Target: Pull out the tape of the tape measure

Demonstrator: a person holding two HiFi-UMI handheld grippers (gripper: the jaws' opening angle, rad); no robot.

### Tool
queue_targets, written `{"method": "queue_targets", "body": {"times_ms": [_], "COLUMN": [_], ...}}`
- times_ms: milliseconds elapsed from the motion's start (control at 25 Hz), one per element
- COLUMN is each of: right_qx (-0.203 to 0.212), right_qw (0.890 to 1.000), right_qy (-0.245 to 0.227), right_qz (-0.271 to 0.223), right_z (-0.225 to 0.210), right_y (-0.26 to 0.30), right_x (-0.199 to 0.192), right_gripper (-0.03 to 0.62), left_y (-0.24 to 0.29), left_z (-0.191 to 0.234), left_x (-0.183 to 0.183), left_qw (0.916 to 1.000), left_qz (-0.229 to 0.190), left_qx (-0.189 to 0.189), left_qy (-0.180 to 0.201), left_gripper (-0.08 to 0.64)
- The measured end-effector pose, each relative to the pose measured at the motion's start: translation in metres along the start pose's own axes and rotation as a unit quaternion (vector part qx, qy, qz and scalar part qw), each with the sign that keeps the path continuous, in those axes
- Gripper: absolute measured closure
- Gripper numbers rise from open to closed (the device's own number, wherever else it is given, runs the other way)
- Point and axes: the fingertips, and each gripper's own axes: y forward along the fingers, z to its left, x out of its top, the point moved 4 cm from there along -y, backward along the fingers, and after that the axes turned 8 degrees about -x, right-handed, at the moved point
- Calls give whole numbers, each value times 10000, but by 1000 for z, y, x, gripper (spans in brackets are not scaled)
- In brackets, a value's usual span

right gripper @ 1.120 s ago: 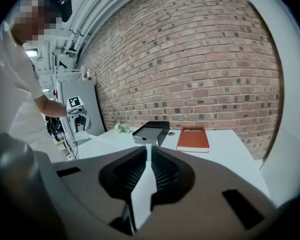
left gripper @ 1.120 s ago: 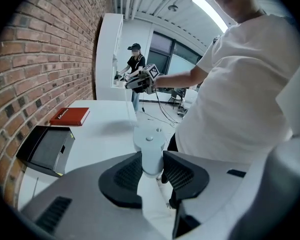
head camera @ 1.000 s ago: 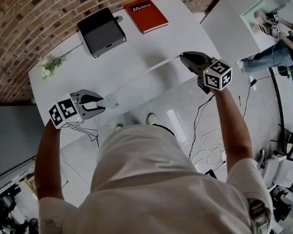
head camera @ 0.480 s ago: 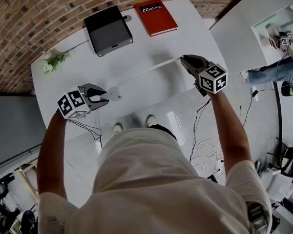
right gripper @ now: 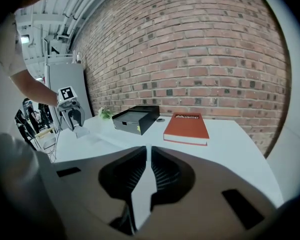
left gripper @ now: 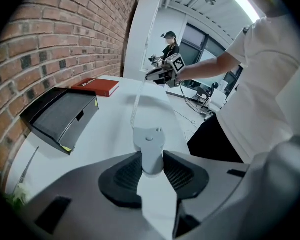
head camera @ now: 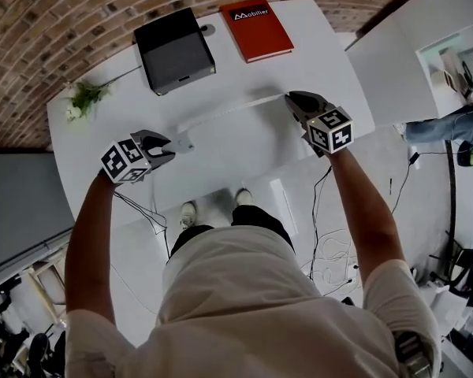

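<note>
The tape measure's small grey case [head camera: 182, 142] is clamped between the pads of my left gripper [head camera: 167, 144] over the white table [head camera: 244, 140]. In the left gripper view the case [left gripper: 149, 143] sticks up from the jaws of that gripper [left gripper: 149, 160]. The pale tape [head camera: 229, 113] runs from it in a straight line to my right gripper [head camera: 288, 99]. The right gripper [right gripper: 148, 156] is shut on the tape's thin end [right gripper: 148, 150]. Across the table, the right gripper view shows the left gripper [right gripper: 72, 118].
A black box [head camera: 173, 50] and a red book [head camera: 256, 28] lie at the table's far side by the brick wall. A sprig of flowers [head camera: 83, 101] lies at the far left. A second table [head camera: 394, 50] stands to the right. Cables [head camera: 331, 242] trail on the floor.
Both grippers sit farther in over the table than a second ago, and the span of tape between them looks a little shorter. Neither grip has changed.
</note>
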Motion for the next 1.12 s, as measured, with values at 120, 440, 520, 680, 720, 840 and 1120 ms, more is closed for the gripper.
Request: {"method": "queue_targets", "body": {"times_ms": [120,440,520,680,720,840,1120], "right_qx": [-37,-75,-96,-149,-161,-208,-243], "right_qw": [9999,9996,9994,9990,9989,9985,9976], "right_qy": [-47,-81,-102,-141,-167,-226,-300], "right_qz": [86,243,306,386,400,462,576], "right_z": [-4,-16,-19,-21,-21,-22,-22], "right_y": [19,59,67,78,80,84,87], "right_x": [-9,-28,-33,-39,-40,-44,-52], "right_gripper": [555,555,555,555,555,555,555], "left_y": [8,27,31,37,38,40,42], "left_z": [17,58,68,82,85,89,93], "left_x": [-5,-15,-15,-17,-17,-18,-18], "left_qw": [9999,9989,9985,9974,9971,9963,9952], "left_qz": [44,104,138,215,229,229,229], "left_qx": [58,300,400,611,665,782,926], "left_qy": [-133,-332,-358,-307,-283,-262,-201], "left_gripper": [434,434,434,434,434,434,433]}}
